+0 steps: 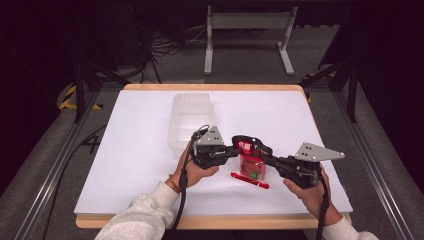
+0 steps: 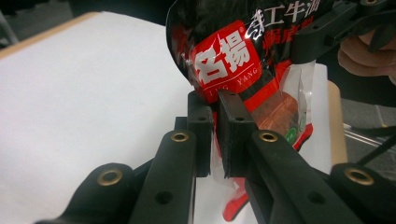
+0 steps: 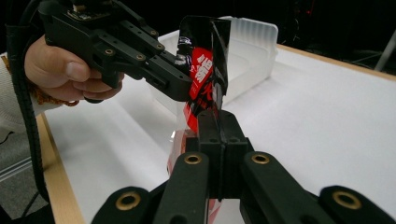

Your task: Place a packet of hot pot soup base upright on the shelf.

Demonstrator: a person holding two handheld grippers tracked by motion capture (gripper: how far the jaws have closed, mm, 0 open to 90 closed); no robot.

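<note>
Gripping from both sides, the two black two-jaw grippers hold one glossy red-and-black plastic food pouch [image 1: 251, 159] up off the white table top [image 1: 135, 165], near the person's edge of it. The left gripper [image 1: 235, 150] is clamped on the pouch's left edge; in the left gripper view its pads [image 2: 232, 135] stand almost together with only the thin film pinched between them. The right gripper [image 1: 269, 159] is pressed fully together on the opposite edge; in the right gripper view its jaws meet with the film caught between them, rising above the tips.

The pouch is thin and shiny, black across the top with white printed characters on a red panel, and clear lower down, where red contents and a spot of green show through. A red strip [image 1: 249, 180] runs along its lower edge. The film creases and bows between the two grips.

Each gripper is matte black with brass-coloured pivot pins and carries a grey three-cornered plate [image 1: 210, 135] with small holes. Black cables trail back along pale knitted sleeves [image 1: 145, 212].

Beyond the pouch, a translucent ribbed plastic container [image 1: 190, 120] sits on the table, open upward. The table has a light wooden rim [image 1: 210, 87]. Farther off stands a grey metal frame [image 1: 248, 37] on a dark carpet floor.

The left gripper view gives the print and the clear window close up; the right gripper view shows the pouch edge-on, with the left hand [image 3: 65, 70] and the container behind. The high view sets both grips level with each other.
</note>
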